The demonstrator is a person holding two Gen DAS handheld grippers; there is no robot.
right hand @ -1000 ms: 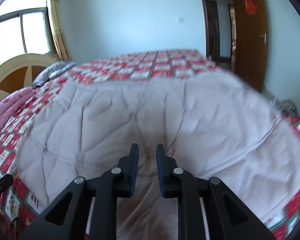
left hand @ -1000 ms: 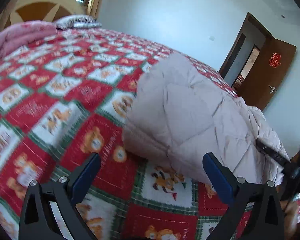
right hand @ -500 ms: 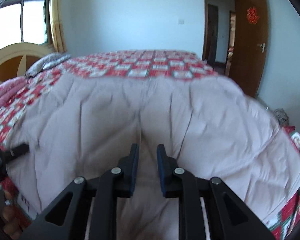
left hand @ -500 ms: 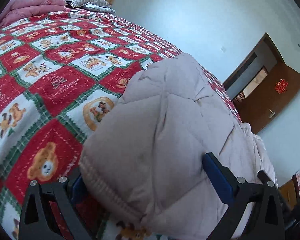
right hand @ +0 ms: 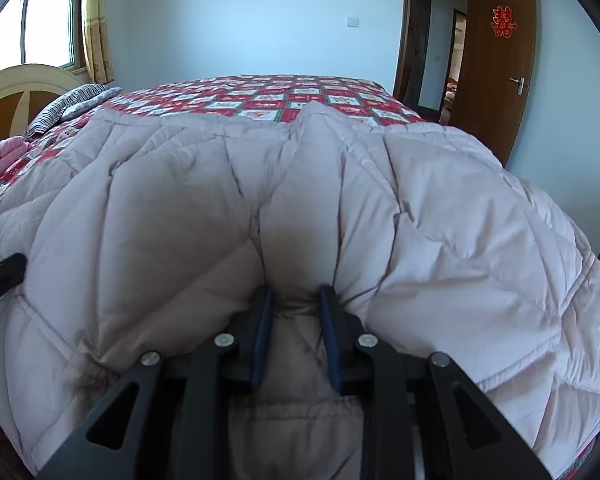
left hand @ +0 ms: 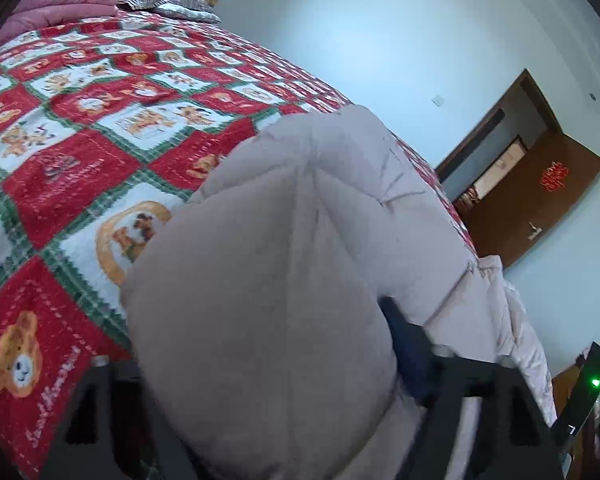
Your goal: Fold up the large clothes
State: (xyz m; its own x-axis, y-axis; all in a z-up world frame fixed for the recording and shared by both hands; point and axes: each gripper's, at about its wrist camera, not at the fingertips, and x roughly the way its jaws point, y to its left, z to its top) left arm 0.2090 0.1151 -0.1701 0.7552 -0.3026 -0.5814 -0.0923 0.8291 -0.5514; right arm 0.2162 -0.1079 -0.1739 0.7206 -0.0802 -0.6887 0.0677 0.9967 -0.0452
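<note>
Both ends of the quilted coat point(right hand: 440, 216), spread on the bed point(left hand: 80, 152), are pinched: right gripper point(right hand: 296, 332) clenched on a fold, left gripper point(left hand: 260, 380) apparently too. Mid-fold, probably; next, a lift-over is needed.

Pale pink quilted coat point(right hand: 440, 216), red-green-white teddy-bear checked bedspread point(left hand: 80, 128), brown door point(right hand: 496, 80)
</note>
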